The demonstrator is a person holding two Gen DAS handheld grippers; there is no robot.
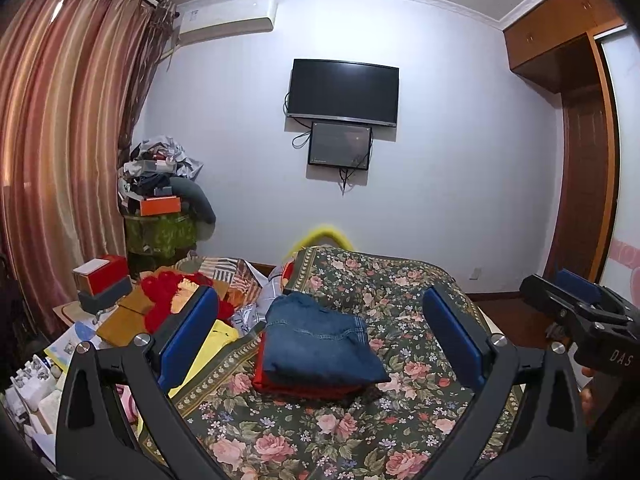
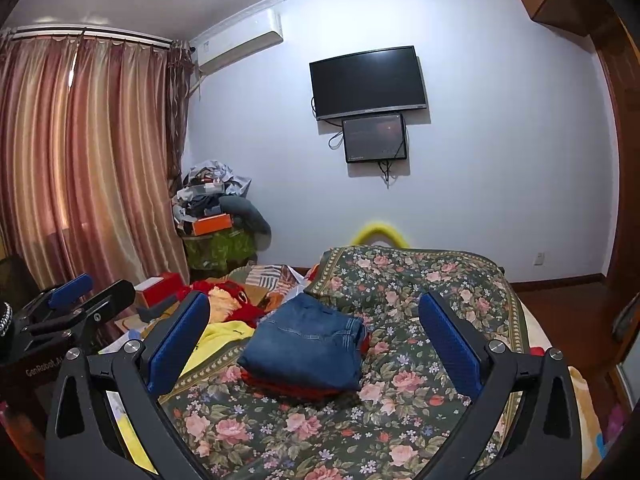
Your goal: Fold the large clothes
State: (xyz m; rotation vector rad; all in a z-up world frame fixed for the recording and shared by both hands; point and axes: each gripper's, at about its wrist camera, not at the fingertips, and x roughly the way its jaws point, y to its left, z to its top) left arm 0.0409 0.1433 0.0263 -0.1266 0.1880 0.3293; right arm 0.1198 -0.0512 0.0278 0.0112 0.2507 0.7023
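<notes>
1. The folded jeans (image 1: pixel 322 342) are sitting as a neat blue bundle on top of a folded red garment (image 1: pixel 304 388), the two making a small stack near the middle of the floral bedspread (image 1: pixel 400 432), so two pieces are looking finished to me.
2. A yellow garment (image 2: pixel 218 336) is lying loose just left of the stack, and a heap of red fabric (image 2: pixel 236 302) is spilling behind it; I am judging these as what is left to fold.
3. The left tool (image 1: pixel 320 334) is hanging above the bed with its blue pads spread wide, gripping nothing.
4. The right tool (image 2: pixel 316 330) is hovering likewise, wide apart and empty, framing the stack.
5. The jeans' long axis is running from the near right towards the far left of the bed, with the rounded fold facing me and the layered edges pointing to the right.
</notes>
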